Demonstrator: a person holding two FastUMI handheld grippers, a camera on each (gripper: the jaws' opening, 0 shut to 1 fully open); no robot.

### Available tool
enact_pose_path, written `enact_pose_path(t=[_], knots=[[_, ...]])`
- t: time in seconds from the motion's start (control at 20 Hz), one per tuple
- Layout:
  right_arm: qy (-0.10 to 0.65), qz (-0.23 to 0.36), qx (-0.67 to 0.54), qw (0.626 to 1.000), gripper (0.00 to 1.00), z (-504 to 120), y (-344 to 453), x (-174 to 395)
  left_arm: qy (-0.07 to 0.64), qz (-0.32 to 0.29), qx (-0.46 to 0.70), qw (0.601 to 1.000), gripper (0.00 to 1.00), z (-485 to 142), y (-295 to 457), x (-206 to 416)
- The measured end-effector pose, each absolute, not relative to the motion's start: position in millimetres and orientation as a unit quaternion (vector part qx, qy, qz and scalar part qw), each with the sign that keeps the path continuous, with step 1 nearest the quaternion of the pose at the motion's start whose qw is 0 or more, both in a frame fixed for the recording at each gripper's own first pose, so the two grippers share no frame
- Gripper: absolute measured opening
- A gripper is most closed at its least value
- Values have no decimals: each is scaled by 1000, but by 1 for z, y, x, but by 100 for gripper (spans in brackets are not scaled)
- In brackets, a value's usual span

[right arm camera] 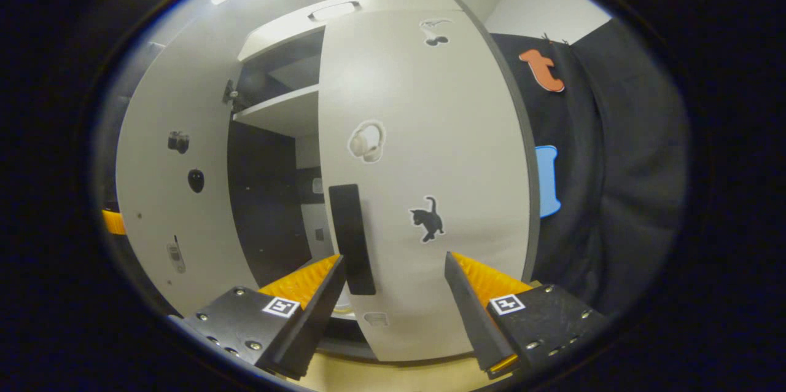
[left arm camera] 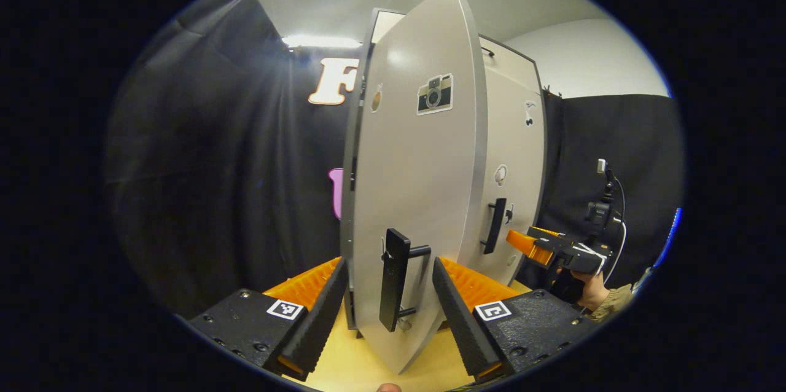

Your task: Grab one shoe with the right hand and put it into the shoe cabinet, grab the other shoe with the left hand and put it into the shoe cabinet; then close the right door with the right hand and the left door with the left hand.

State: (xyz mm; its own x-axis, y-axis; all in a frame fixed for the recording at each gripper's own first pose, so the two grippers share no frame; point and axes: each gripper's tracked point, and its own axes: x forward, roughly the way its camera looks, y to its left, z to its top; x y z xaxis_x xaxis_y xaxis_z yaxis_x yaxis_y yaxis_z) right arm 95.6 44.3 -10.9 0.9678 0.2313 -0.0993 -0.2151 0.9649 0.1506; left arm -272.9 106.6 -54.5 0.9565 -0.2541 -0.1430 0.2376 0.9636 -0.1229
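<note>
With both claws spread and gripping nothing, the left claw (left arm camera: pixel 390 290) has the left door (left arm camera: pixel 417 183), ajar, between its fingers, its handle (left arm camera: pixel 393 278) there too. The right claw (right arm camera: pixel 393 294) faces the right door (right arm camera: pixel 424 177), nearly closed. Judgement: rigid hinged panels, light to swing; push beside the handle. Shoes unseen inside the cabinet (right arm camera: pixel 276 109).
</note>
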Motion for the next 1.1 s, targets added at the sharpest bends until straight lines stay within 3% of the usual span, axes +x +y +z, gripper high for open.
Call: enact_pose_path(t=[0.05,0.45,0.65,0.7,1.1], knots=[[56,107,71,990,96,-8,36,93,79,-126,-51,988,86,-56,101,-267],[44,43,85,994,96,7,-49,81,81,-192,-63,976,87,-72,36,-218],[38,6,83,996,97,11,-96,75,80,-180,-18,980,89,-80,19,-197],[36,-5,83,996,97,11,-107,74,79,-182,-14,980,94,-80,11,-193],[37,-68,99,992,96,2,-176,64,95,-150,-27,984,90,-95,-9,-156]])
